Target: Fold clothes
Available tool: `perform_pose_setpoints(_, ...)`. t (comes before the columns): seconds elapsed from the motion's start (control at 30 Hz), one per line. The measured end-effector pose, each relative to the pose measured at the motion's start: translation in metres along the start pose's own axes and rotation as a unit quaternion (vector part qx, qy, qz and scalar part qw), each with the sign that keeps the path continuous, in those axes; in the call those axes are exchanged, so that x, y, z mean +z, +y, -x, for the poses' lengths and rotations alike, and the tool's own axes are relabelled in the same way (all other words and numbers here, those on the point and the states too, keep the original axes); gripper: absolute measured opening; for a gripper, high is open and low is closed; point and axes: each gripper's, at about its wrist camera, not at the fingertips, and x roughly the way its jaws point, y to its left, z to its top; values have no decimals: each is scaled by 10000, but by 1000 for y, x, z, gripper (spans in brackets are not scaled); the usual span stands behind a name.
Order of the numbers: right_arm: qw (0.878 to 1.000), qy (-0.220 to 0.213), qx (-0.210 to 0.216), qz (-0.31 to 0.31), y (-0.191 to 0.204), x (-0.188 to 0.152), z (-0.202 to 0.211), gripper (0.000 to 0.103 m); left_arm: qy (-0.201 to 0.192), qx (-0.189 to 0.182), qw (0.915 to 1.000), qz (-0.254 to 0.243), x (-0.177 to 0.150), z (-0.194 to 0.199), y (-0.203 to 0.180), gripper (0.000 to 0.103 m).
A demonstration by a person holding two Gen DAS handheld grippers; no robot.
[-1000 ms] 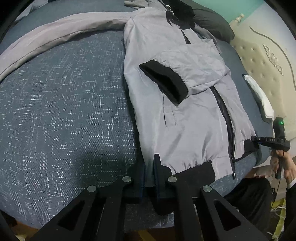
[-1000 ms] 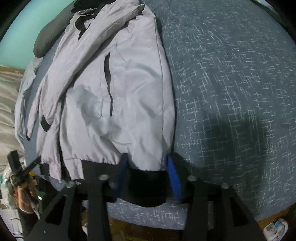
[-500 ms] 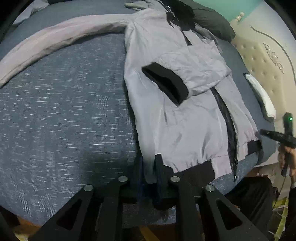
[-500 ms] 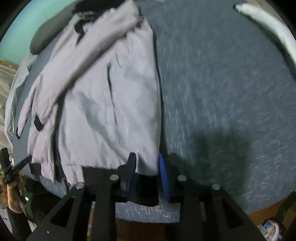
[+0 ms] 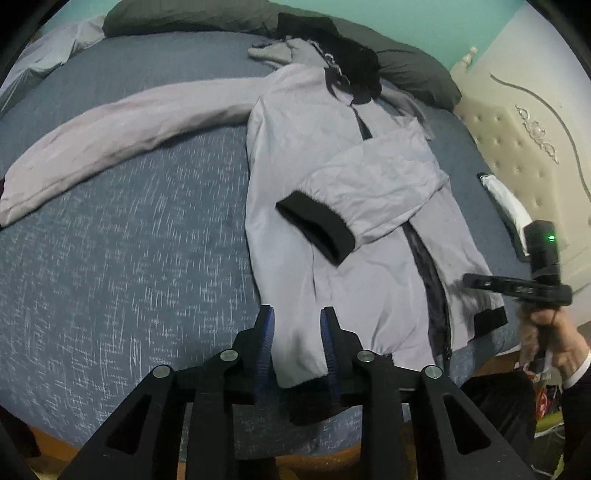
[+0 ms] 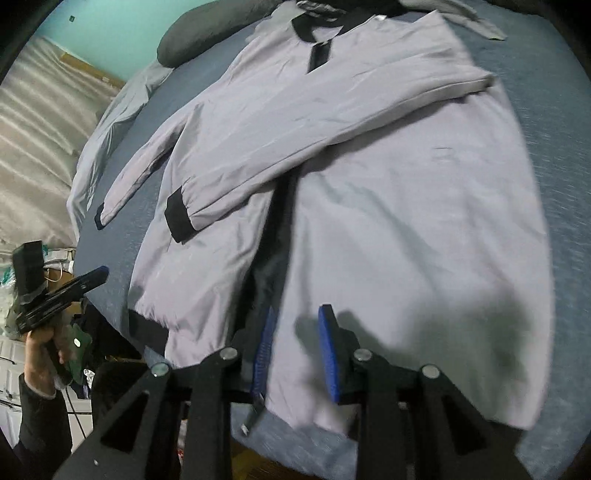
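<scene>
A light grey jacket (image 5: 369,280) with black cuffs and hem lies front-up on the blue bed (image 5: 110,277). One sleeve is folded across its chest, black cuff (image 5: 314,229) uppermost. The other sleeve (image 5: 110,136) stretches out to the left. My left gripper (image 5: 297,332) is open, with the left hem corner seen between its fingers. My right gripper (image 6: 295,332) is open just above the jacket (image 6: 369,203), right of the zipper (image 6: 273,240), and casts a shadow on the cloth. Each gripper shows in the other's view, held by a hand: right gripper (image 5: 469,278), left gripper (image 6: 92,277).
Dark pillows (image 5: 184,18) lie at the far end of the bed. A cream padded headboard (image 5: 517,147) stands to the right, with a white cloth (image 5: 506,199) beside it. Pale bedding (image 6: 110,122) and a curtain (image 6: 33,129) are on the left. The bed's near edge is under both grippers.
My left gripper has opened and let go of the hem it pinched. My right gripper narrowed from wide open and moved left along the hem toward the zipper.
</scene>
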Motion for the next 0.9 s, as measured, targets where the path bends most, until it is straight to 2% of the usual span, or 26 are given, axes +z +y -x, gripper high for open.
perform_pose_setpoints(0.2,9998,7,65,-178,4,17,-31,23,-100,-68,9999,36,12,6,1,30)
perform_pose_setpoints(0.3,9993,79,280,-245,7,21,-47,23,-100,-82,9999,17,17,5,1,30)
perform_pose_setpoints(0.6,9972,-351,569,-331,-2,30,-31,23,-95,-57,9999,77,24,0,5,30)
perform_pose_setpoints(0.67,9964,-451,505,-511,-10,34,-29,23,-114,-73,9999,74,28,-1,0,30)
perform_pose_setpoints(0.8,9980,-37,249,-588,-15,31,-54,23,-175,-126,9998,27,38,-4,-13,31)
perform_pose_setpoints(0.9,9985,132,311,-440,-10,26,-66,23,-235,-201,9995,-25,47,-7,-25,31)
